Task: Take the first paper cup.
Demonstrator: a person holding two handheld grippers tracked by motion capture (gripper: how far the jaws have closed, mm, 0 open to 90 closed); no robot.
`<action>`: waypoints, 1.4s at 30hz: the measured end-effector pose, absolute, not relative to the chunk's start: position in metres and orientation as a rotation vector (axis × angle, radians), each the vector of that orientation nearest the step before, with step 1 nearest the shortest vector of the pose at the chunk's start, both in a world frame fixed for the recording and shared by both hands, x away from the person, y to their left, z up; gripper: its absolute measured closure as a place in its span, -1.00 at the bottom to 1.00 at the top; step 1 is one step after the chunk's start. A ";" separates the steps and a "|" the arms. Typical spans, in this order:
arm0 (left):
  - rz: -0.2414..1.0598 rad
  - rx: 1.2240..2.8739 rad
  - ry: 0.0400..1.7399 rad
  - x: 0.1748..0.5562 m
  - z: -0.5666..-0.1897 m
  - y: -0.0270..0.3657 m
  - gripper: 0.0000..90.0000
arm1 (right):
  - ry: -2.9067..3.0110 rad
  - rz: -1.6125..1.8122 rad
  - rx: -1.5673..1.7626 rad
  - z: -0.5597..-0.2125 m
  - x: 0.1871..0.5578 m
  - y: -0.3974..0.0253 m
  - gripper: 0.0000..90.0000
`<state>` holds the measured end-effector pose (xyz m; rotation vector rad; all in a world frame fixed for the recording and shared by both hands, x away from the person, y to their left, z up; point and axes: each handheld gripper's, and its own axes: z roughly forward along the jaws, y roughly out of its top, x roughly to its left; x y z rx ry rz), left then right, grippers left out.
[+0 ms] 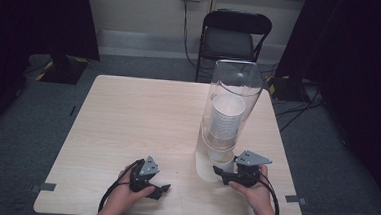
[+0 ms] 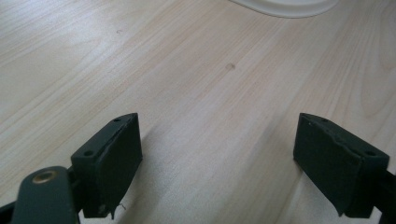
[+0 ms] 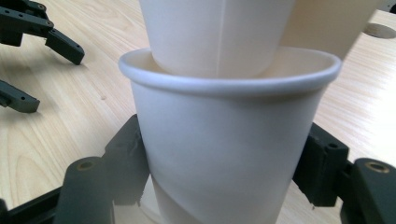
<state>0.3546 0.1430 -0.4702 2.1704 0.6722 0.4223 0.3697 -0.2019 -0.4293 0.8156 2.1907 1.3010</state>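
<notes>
A tall clear tube (image 1: 233, 97) stands on a white base (image 1: 205, 171) at the table's right and holds a stack of white paper cups (image 1: 226, 120). At the foot of the tube, my right gripper (image 1: 223, 170) is shut on the lowest paper cup (image 1: 229, 164). In the right gripper view both jaws of the right gripper (image 3: 229, 163) press the sides of this cup (image 3: 229, 130), and another cup (image 3: 215, 32) nests into it from above. My left gripper (image 1: 161, 190) rests open near the front edge, its jaws (image 2: 219, 158) wide apart over bare wood.
The light wooden table (image 1: 137, 119) has free room at its left and back. A black folding chair (image 1: 235, 35) stands behind it. The white base's rim (image 2: 285, 7) lies ahead of the left gripper (image 3: 53, 81).
</notes>
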 end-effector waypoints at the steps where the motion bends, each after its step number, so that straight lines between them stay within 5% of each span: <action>1: 0.411 2.164 0.681 0.354 -0.471 0.142 -0.67 | 2.191 1.296 0.816 -0.429 0.369 -0.203 -0.33; 42: 0.422 2.169 0.670 0.355 -0.470 0.143 -0.67 | 1.951 1.268 1.035 -0.432 0.391 -0.258 -0.37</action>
